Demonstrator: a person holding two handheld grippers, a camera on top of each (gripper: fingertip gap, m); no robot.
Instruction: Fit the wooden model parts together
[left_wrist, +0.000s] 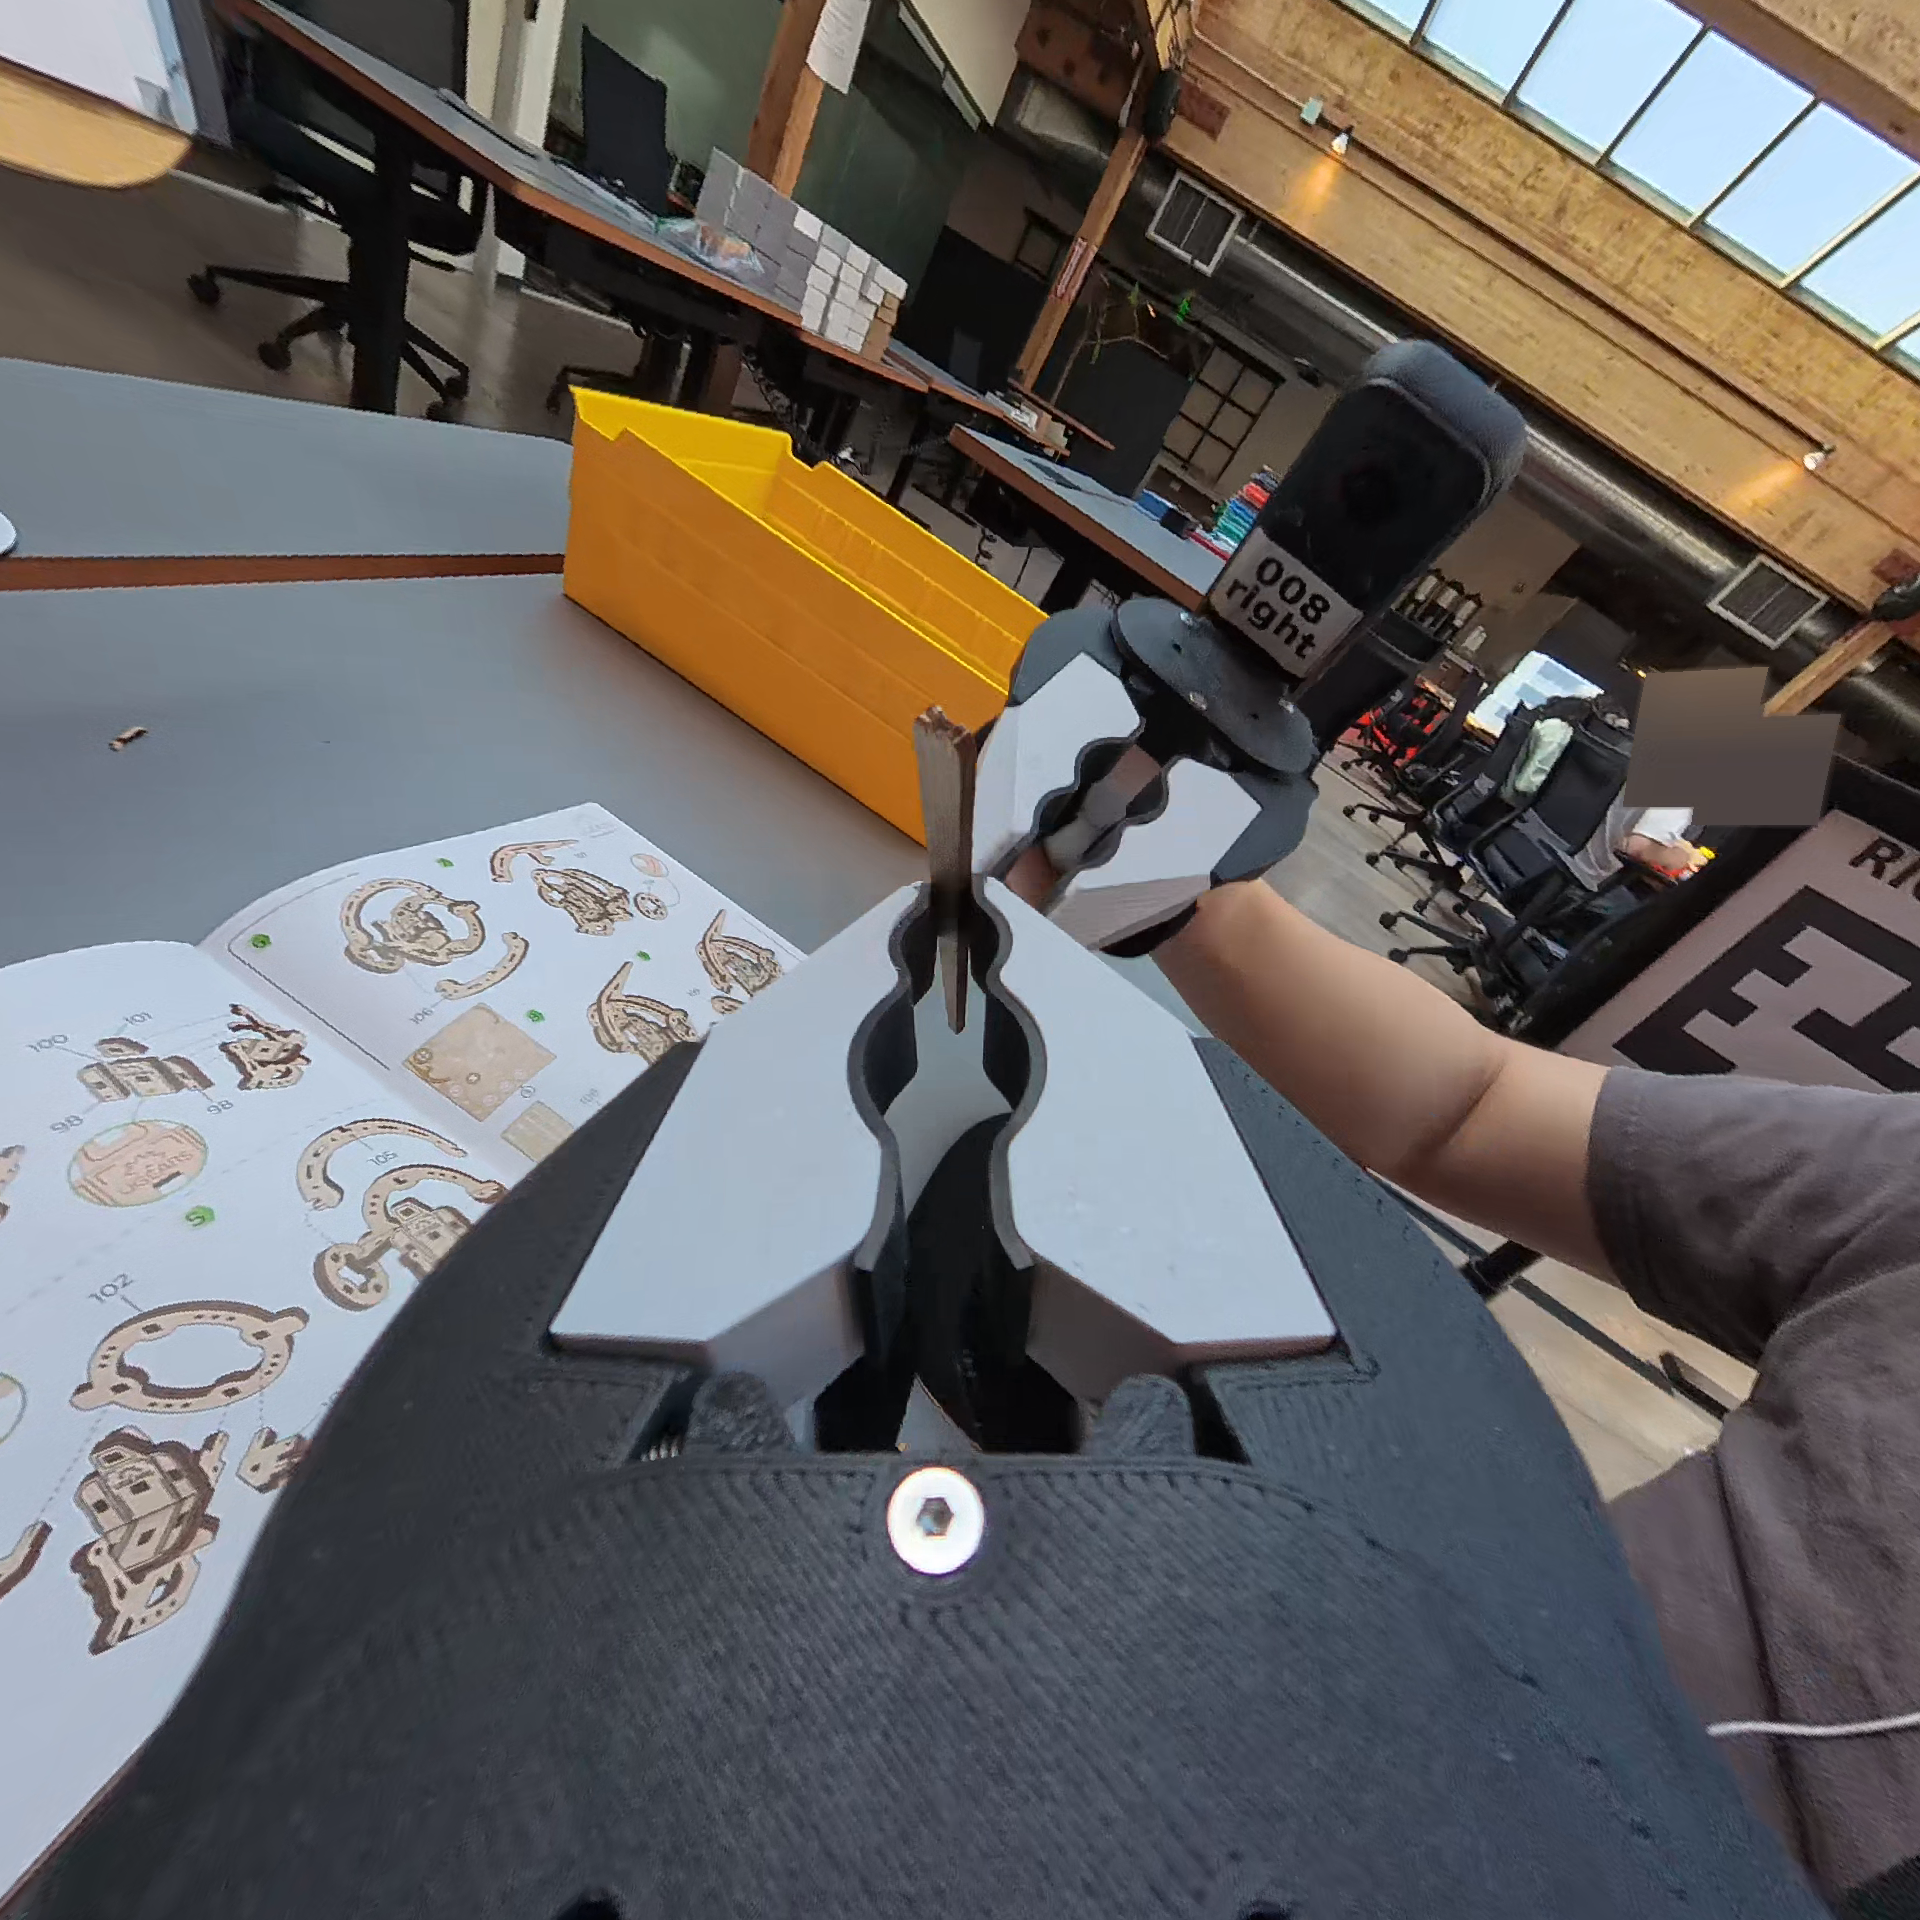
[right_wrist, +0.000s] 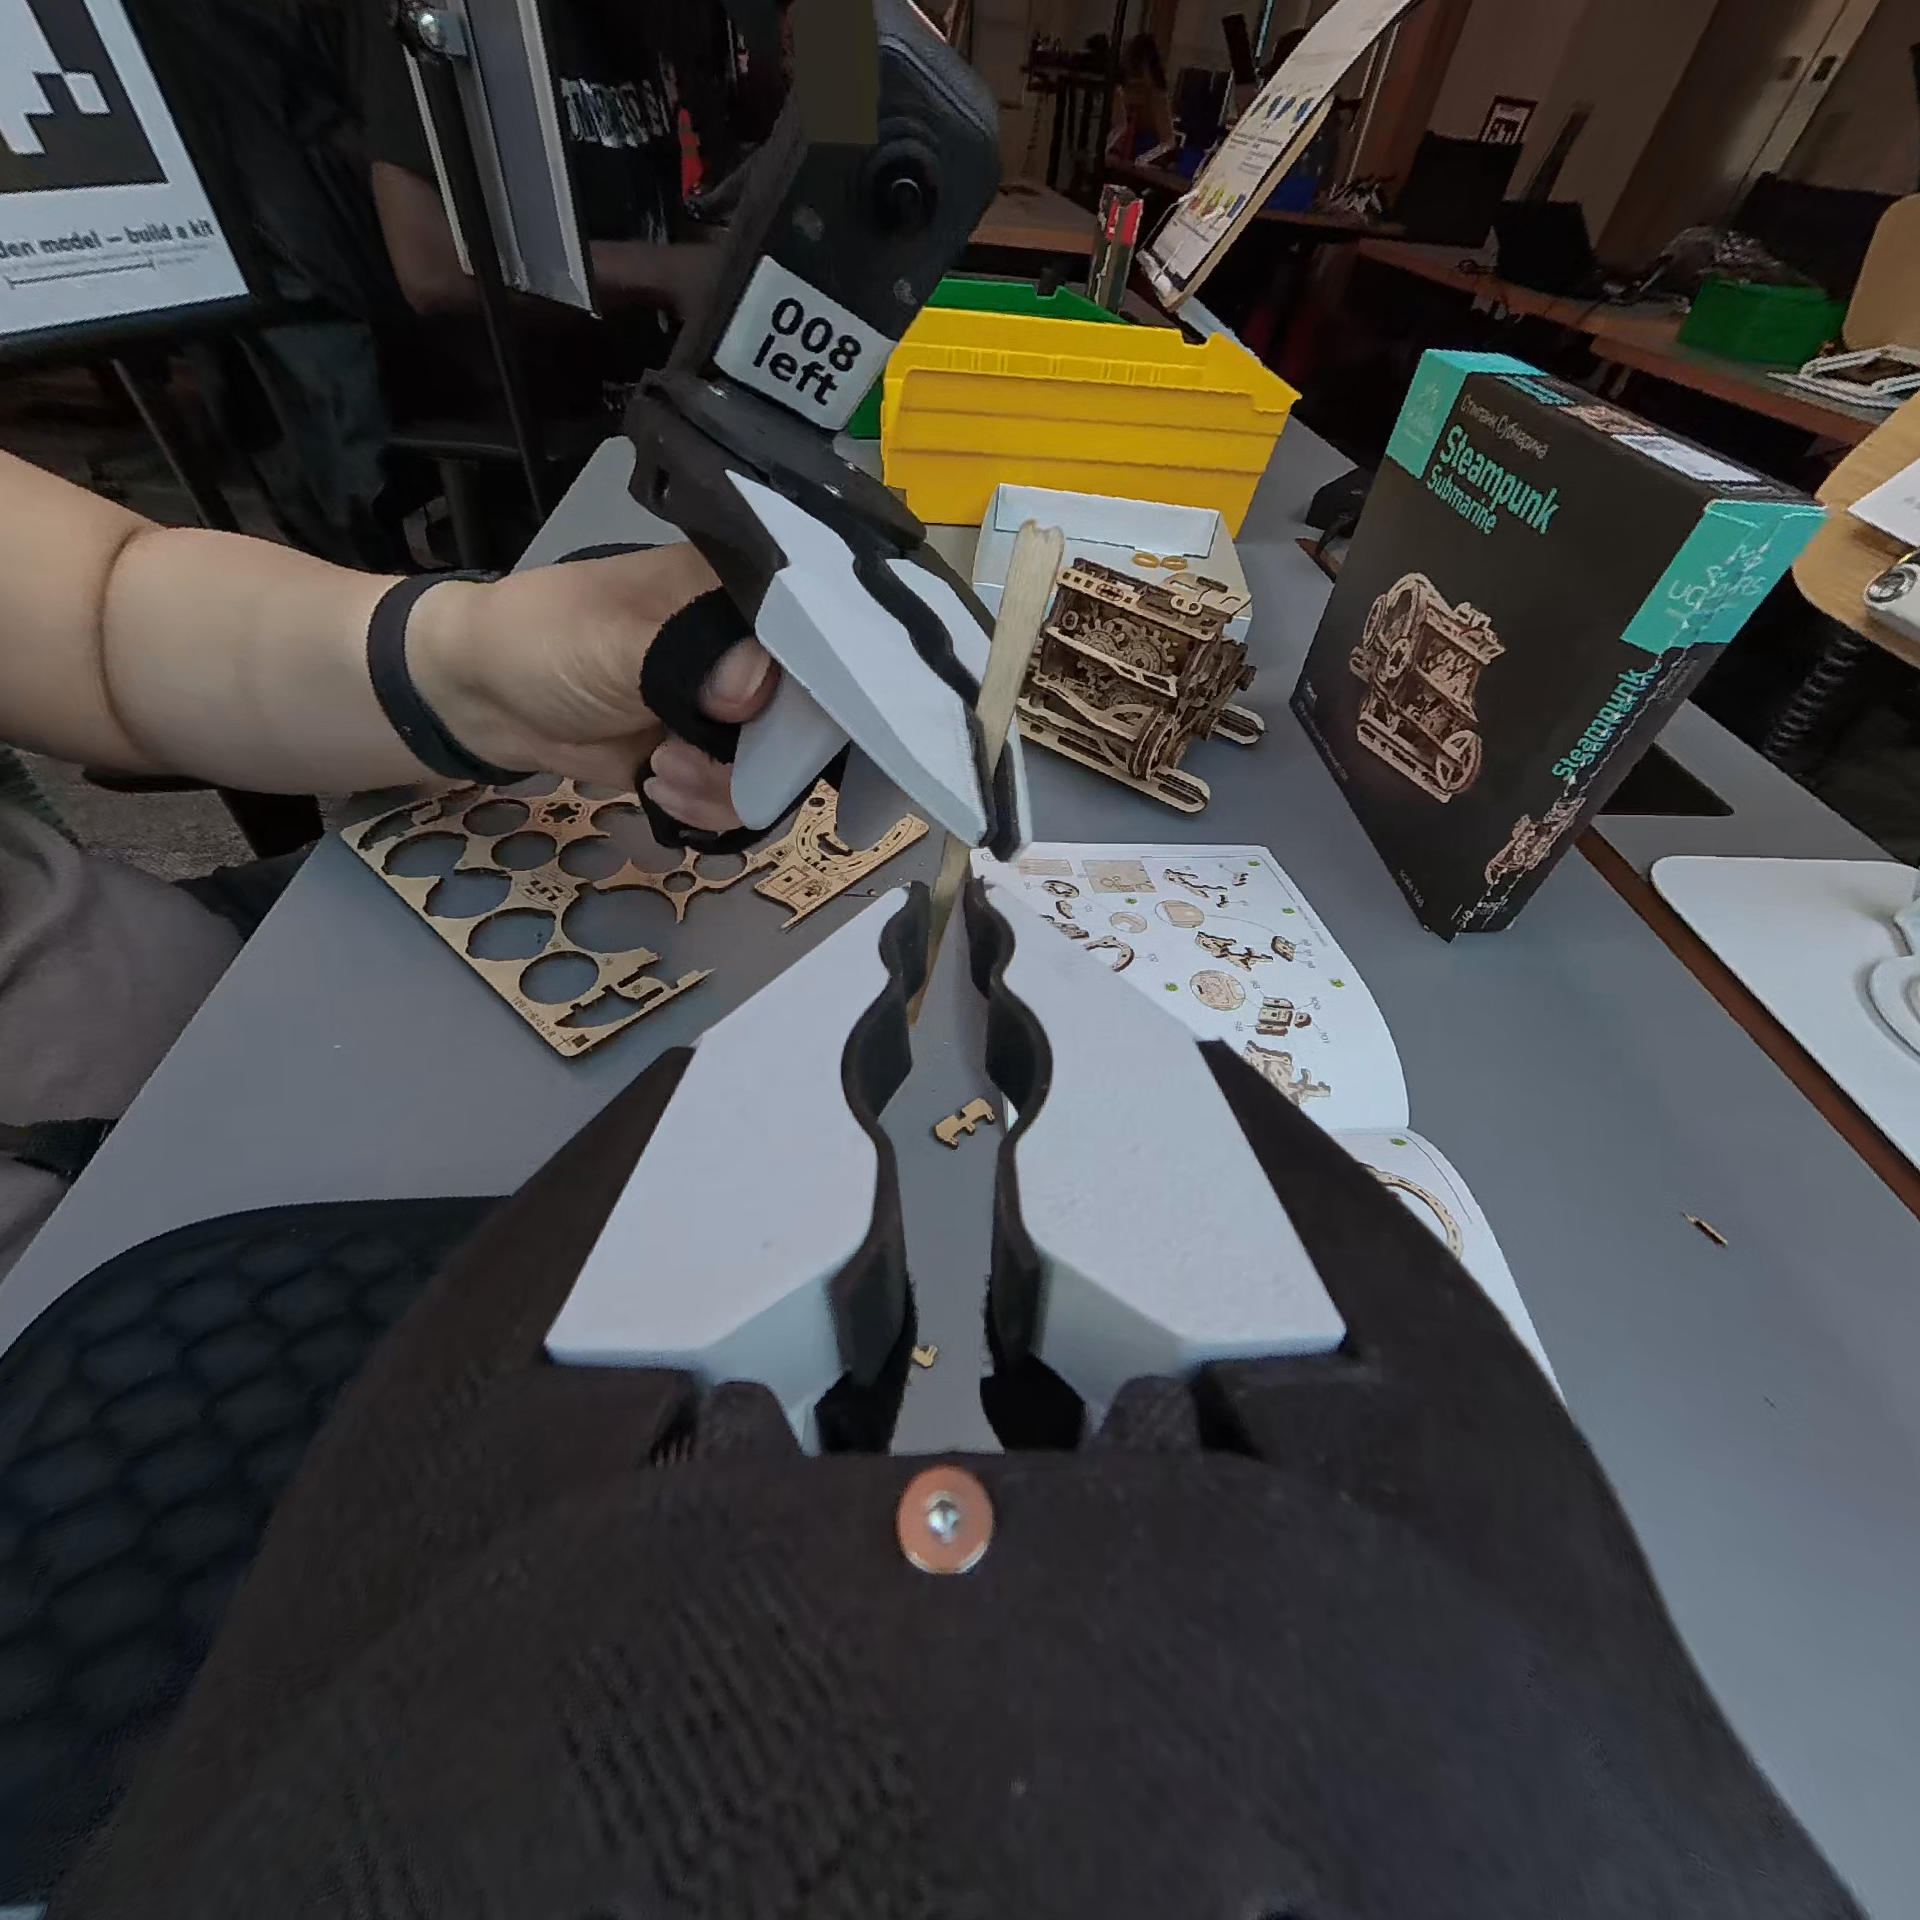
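A thin flat wooden strip (left_wrist: 943, 810) stands nearly upright and edge-on between both grippers. My left gripper (left_wrist: 948, 906) is shut on it, with the top sticking out past the fingertips. In the right wrist view the strip (right_wrist: 1023, 623) runs down through the left gripper (right_wrist: 995, 826). Its lower end lies between my right gripper's (right_wrist: 943, 906) pads, which close on it from the opposite side. The right gripper (left_wrist: 1049, 868) shows just behind the strip in the left wrist view. A partly built wooden model (right_wrist: 1132, 665) stands on the table beyond.
On the grey table (right_wrist: 416, 1091) lie an open instruction booklet (right_wrist: 1195, 966), a punched-out wooden sheet (right_wrist: 520, 935) at the left and a small loose wooden piece (right_wrist: 964, 1124). A yellow bin (right_wrist: 1081, 416) stands behind and a dark kit box (right_wrist: 1507, 644) at the right. My two grippers' fingertips are within a few centimetres of each other. The partly built wooden model (right_wrist: 1132, 665) is about 25 cm from both grippers' fingertips.
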